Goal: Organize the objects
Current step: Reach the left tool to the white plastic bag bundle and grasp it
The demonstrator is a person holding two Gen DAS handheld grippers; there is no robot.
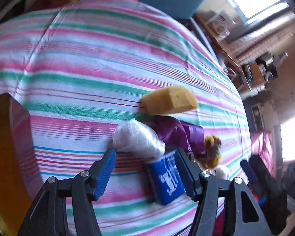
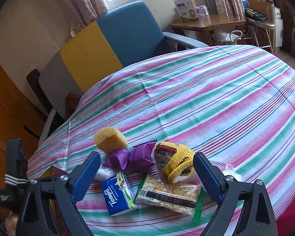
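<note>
Several items lie clustered on the striped tablecloth (image 2: 186, 98). A blue Tempo tissue pack (image 2: 118, 193) lies beside a clear cracker packet (image 2: 168, 193), with a purple wrapper (image 2: 129, 158), a yellow sponge (image 2: 110, 138) and a yellow knitted item (image 2: 175, 162) behind them. My right gripper (image 2: 147, 174) is open above the tissue pack and crackers. In the left wrist view, my left gripper (image 1: 145, 157) is open, the tissue pack (image 1: 167, 179) is next to its right finger, and a white plastic-wrapped bundle (image 1: 137, 137), the sponge (image 1: 169, 100) and the purple wrapper (image 1: 177, 131) lie just ahead.
A brown box (image 1: 7, 147) stands at the left of the left gripper. A blue and yellow chair (image 2: 116, 37) stands behind the table. A wooden side table (image 2: 206, 23) with boxes is at the back right. The cloth stretches wide beyond the cluster.
</note>
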